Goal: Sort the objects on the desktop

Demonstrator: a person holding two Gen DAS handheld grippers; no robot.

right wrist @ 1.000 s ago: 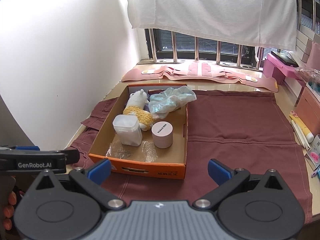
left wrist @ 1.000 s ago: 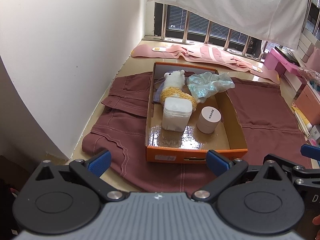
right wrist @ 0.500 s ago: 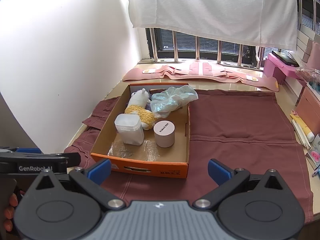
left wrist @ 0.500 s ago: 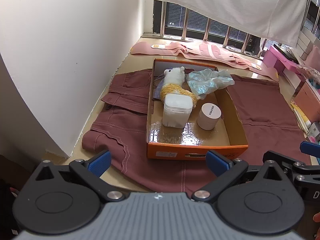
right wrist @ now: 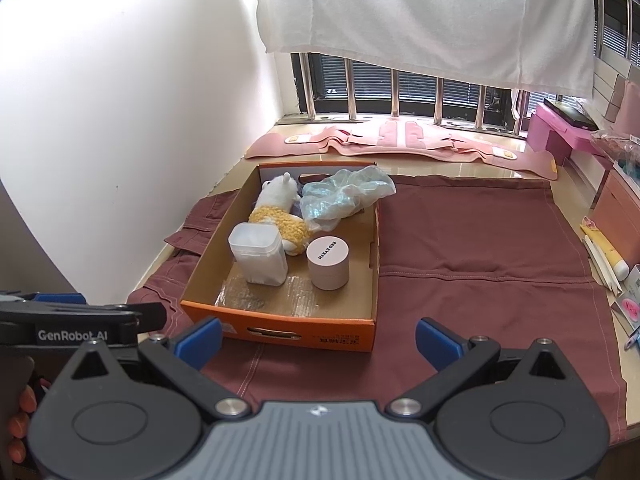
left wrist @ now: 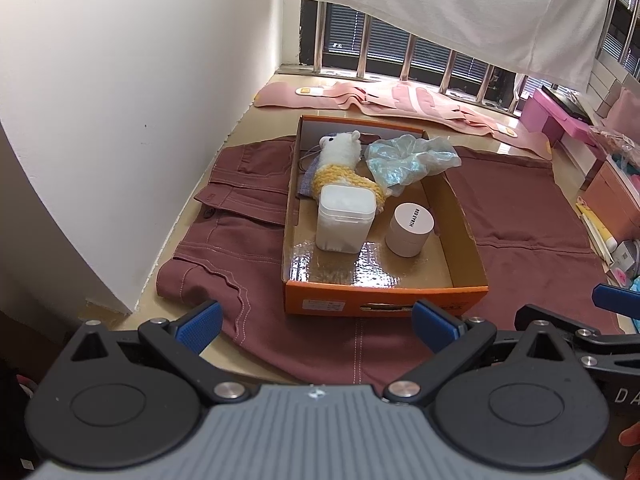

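Note:
An orange cardboard box lies on maroon cloth. Inside it are a white and yellow plush alpaca, a crumpled clear plastic bag, a translucent square tub and a round pink jar. My left gripper hangs open and empty just short of the box's near wall. My right gripper is also open and empty, before the box's near right corner. The right gripper's blue tip shows at the left view's right edge.
The maroon cloth covers most of the surface. A white wall runs along the left. Pink padded strips lie under the barred window. Pink boxes, tubes and small packets crowd the right edge. A white towel hangs above.
Both grippers have drawn back slightly from the box, which now sits a little farther off and smaller in both views. Both stayed open; nothing in the box moved.

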